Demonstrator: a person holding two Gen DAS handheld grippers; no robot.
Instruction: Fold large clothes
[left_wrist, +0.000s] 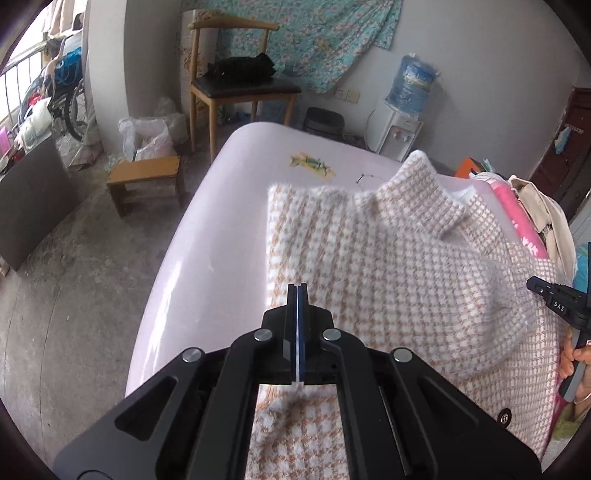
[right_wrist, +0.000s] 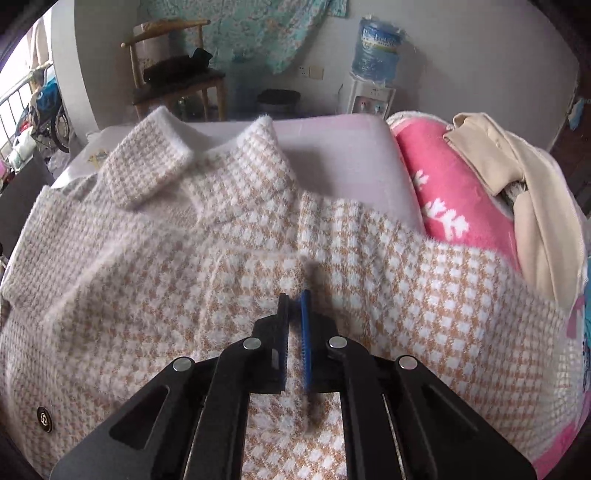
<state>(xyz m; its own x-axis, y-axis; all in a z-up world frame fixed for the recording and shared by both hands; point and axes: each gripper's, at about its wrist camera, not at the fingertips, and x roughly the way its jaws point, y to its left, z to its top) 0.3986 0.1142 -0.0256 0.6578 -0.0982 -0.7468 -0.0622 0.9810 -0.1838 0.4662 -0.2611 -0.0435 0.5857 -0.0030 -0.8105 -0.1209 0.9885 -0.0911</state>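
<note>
Item: coat (right_wrist: 184, 266), large, fuzzy knit, tan-and-white houndstooth check.

Location: lies on the bed (left_wrist: 221, 206), spread across its right half, collar toward the far end, hem toward the near edge. Just right of it sits a pink blanket (right_wrist: 443, 192) with a beige garment (right_wrist: 524, 192) heaped on top.

Condition: partly folded, by the look of it. One checked panel lies turned in over the body, giving a straight left edge in the left view. A cuff or collar flap (right_wrist: 147, 173) rests doubled at the far left in the right view. A dark round button (right_wrist: 44, 419) shows at the near left edge. The cloth is thick and soft, and likely to spring back unless pressed flat.

Left claw (left_wrist: 297, 295): clenched, pads pressed together, a thin white sliver between them. Whether that is a pinch of coat fabric cannot be told. It hangs over the coat's near left part, probably placed to hold or carry that side edge for a fold.

Right claw (right_wrist: 295, 306): narrowly parted, a slim gap between the pads, nothing clearly caught. It sits low over the coat's middle, seemingly positioned to pinch a fold line or smooth the panel there.

Surroundings: chair (left_wrist: 236, 81), water dispenser (left_wrist: 399, 122) and small stool (left_wrist: 147, 181) beyond the bed, well apart from the coat.
</note>
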